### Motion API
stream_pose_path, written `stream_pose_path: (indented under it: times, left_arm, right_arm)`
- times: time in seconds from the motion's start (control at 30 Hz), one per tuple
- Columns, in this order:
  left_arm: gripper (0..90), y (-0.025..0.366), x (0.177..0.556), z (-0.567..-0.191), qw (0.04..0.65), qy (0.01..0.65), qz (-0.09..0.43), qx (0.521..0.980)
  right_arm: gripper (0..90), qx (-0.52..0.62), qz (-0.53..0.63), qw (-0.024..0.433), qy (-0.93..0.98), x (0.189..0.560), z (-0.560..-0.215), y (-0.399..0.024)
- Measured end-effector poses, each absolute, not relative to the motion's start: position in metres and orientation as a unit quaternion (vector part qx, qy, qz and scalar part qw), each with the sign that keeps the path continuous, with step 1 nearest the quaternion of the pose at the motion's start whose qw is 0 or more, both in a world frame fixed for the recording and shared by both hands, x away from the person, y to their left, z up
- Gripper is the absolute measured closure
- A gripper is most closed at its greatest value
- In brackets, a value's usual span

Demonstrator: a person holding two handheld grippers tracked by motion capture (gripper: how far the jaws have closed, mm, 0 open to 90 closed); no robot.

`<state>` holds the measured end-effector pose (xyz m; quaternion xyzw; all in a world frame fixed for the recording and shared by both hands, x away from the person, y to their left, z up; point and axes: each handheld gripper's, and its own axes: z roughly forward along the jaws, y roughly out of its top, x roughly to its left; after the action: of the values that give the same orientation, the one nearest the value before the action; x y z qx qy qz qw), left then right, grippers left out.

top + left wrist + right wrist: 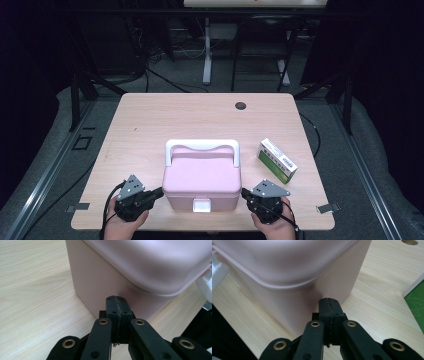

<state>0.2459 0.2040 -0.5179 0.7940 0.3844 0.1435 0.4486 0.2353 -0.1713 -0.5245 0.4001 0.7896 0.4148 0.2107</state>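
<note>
A pink plastic storage box (201, 182) with a white carry handle (202, 146) folded over its lid sits at the near middle of a light wooden table (150, 120), its white front latch (201, 205) facing the person and apparently snapped down. 2 hand-held grippers flank it at the near corners: the left gripper (159, 192) angles in from the near left, the right gripper (245, 192) from the near right, each pointed at a lower side wall of the box. Both claws are pressed together with nothing between the pads; the left gripper view shows the closed tips (117, 305) just short of, or perhaps touching, the box's corner wall beneath the overhanging lid rim (155, 293), and the right gripper view shows the same on the opposite side (329, 305). Closed tips set symmetrically on either side suggest the hands are bracing or squaring up the box rather than gripping it, likely steadying it before the latch is worked. To the right of the box, apart from it, a green-and-white carton (277, 160) lies flat on the table, placed within easy reach as a probable item for packing. A dark cable grommet (241, 105) marks the far side of the table.
</note>
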Motion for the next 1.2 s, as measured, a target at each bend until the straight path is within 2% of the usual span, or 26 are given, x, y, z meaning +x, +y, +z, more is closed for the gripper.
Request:
stream_pose_path:
  times: [1.1,1.2]
  left_arm:
    - [89.9,0.204,0.237,-0.523,0.444,0.382,0.132,0.8]
    - [86.5,0.207,0.239,-0.524,0.447,0.386,0.127,0.797]
  right_arm:
    - [89.9,0.401,0.418,0.208,0.788,0.221,-0.526,-0.175]
    - [84.0,0.404,0.415,0.211,0.788,0.223,-0.527,-0.176]
